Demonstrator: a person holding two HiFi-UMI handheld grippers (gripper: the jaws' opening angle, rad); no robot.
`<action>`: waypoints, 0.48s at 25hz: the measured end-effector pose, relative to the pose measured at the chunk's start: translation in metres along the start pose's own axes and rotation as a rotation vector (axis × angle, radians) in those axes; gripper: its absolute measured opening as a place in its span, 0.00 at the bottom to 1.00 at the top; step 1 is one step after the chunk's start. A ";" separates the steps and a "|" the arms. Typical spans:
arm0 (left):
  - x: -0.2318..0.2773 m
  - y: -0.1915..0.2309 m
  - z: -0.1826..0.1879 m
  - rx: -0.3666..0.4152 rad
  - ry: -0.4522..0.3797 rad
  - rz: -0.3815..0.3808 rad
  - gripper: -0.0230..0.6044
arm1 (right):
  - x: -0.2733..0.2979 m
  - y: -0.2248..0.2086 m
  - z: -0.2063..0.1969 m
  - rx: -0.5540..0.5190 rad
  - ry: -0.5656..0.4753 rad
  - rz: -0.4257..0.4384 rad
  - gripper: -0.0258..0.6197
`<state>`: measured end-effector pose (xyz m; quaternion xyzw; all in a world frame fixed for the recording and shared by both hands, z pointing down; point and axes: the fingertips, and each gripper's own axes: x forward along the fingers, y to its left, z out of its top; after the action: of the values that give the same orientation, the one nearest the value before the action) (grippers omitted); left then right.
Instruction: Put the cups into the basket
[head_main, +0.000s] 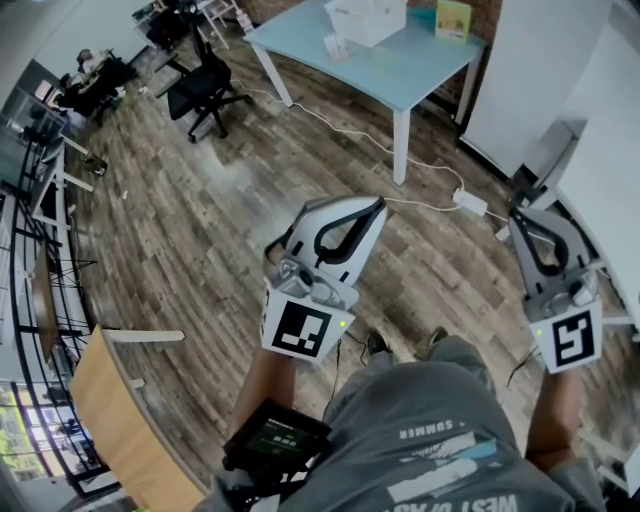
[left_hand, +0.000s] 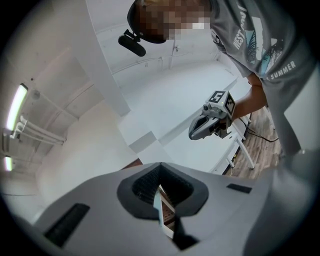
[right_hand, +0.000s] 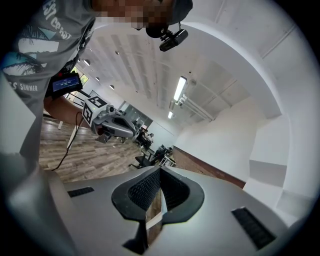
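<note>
Both grippers hang in the air over the wooden floor, far from the table. In the head view my left gripper (head_main: 376, 205) is shut and holds nothing. My right gripper (head_main: 521, 216) is shut too and empty. A white basket (head_main: 368, 20) stands on the light blue table (head_main: 420, 70) at the top. Beside it is a small pale cup-like thing (head_main: 337, 47), too small to tell apart. The left gripper view shows its own closed jaws (left_hand: 160, 189) and the right gripper (left_hand: 210, 122) against a white wall. In the right gripper view the closed jaws (right_hand: 159, 194) face the ceiling, with the left gripper (right_hand: 112, 122) off to one side.
A black office chair (head_main: 205, 85) stands left of the table. A white cable and power strip (head_main: 468, 203) lie on the floor by the table leg. White partitions (head_main: 600, 140) rise at the right. A wooden desk (head_main: 120, 420) sits at the lower left.
</note>
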<state>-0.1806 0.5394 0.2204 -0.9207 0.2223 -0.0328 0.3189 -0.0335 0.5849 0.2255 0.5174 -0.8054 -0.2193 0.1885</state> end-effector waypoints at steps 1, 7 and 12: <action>0.002 0.001 -0.002 -0.003 -0.001 -0.003 0.04 | 0.002 0.000 0.000 0.003 0.001 0.001 0.05; 0.030 0.005 -0.012 -0.015 0.008 -0.005 0.04 | 0.015 -0.015 -0.014 0.009 -0.005 0.022 0.05; 0.068 0.007 -0.017 -0.015 0.033 0.013 0.04 | 0.025 -0.048 -0.035 0.018 -0.029 0.048 0.05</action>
<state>-0.1259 0.4955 0.2240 -0.9210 0.2338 -0.0444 0.3085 0.0110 0.5389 0.2307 0.4967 -0.8220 -0.2148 0.1773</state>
